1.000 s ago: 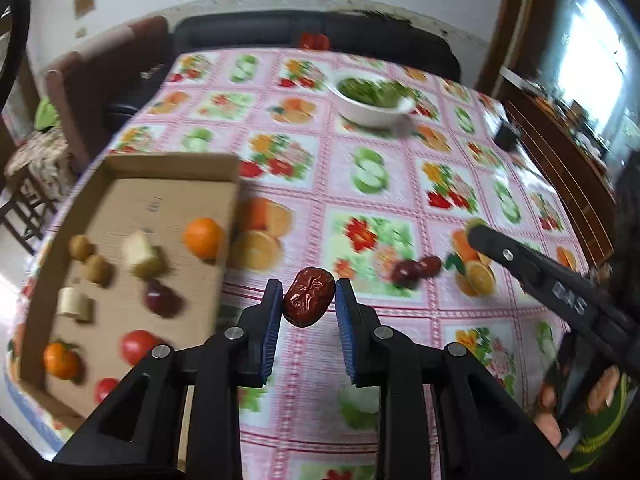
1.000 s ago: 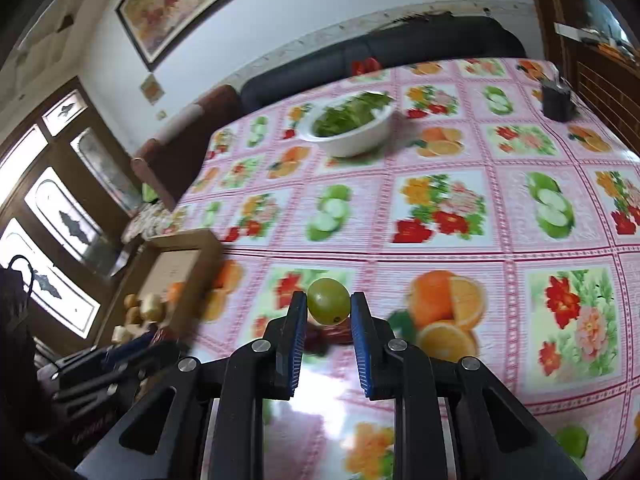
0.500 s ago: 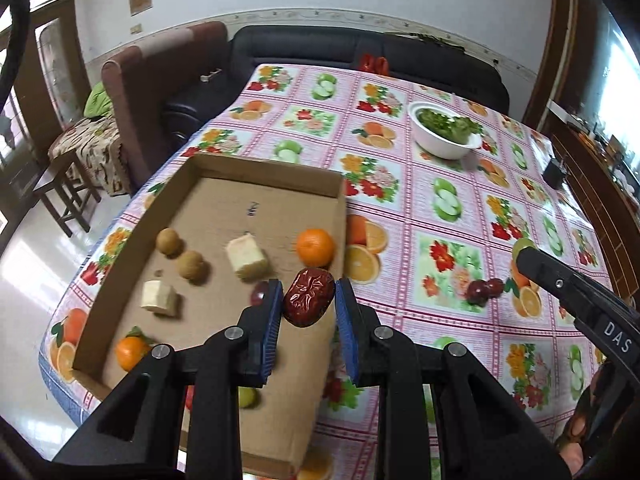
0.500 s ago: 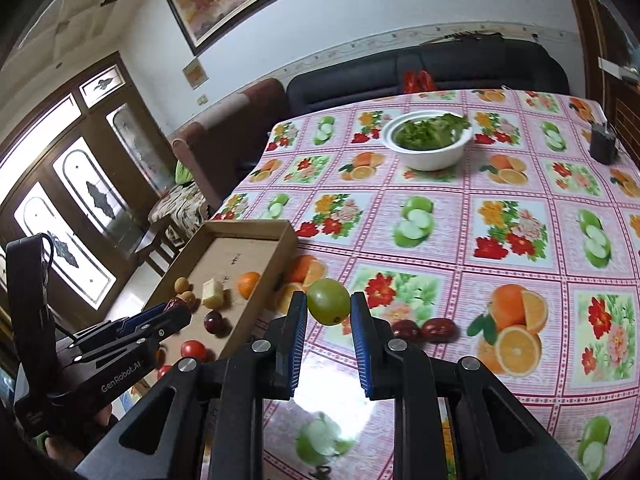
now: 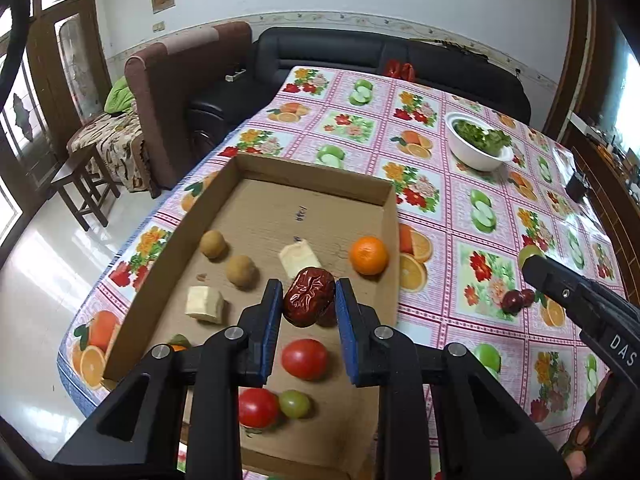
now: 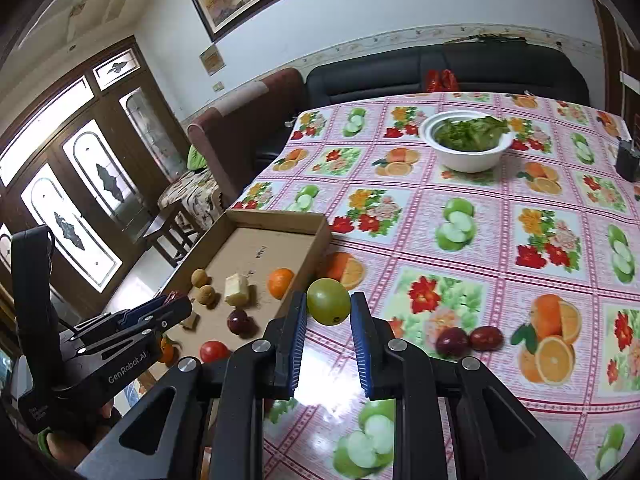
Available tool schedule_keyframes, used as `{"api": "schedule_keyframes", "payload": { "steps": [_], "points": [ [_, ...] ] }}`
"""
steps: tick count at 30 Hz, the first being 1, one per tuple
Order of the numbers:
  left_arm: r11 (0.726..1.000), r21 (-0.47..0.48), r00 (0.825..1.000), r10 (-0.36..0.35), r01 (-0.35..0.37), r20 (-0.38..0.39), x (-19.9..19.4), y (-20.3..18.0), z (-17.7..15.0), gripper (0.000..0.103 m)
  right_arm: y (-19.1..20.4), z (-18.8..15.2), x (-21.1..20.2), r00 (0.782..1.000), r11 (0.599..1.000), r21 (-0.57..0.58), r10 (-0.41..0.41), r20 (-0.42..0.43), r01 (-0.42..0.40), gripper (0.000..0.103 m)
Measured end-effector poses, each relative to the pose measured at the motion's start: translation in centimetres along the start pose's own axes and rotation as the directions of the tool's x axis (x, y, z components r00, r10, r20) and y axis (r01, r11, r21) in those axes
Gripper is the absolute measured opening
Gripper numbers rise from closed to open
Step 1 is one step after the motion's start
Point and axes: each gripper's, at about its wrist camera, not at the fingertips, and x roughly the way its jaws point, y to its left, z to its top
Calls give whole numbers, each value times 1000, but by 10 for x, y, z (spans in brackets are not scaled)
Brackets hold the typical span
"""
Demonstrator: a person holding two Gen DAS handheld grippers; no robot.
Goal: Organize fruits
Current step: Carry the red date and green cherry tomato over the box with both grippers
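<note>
**Both tools carry fruit at the cardboard tray**

The left tool point(image 5: 306, 304) is clamped on a wrinkled red jujube point(image 5: 309, 301), held above the floor of the cardboard tray point(image 5: 312, 181). The right tool point(image 6: 329, 312) is clamped on a green grape point(image 6: 328, 301), just beside the tray's right wall, above the worktop point(image 6: 496, 216). In the tray lie an orange point(image 5: 368, 255), two longans point(image 5: 241, 272), banana pieces point(image 5: 205, 304) and tomatoes point(image 5: 305, 359). Two dark red fruits point(image 6: 468, 340) remain on the fruit-patterned cloth.
</note>
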Motion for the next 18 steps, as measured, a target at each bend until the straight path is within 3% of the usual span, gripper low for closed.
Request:
{"api": "schedule_keyframes", "payload": {
  "steps": [18],
  "points": [
    [996,-87,999,18,-21,-42,27,53,21,24,36,12,50,996,997,-55,54,-64,-58,22]
  ]
}}
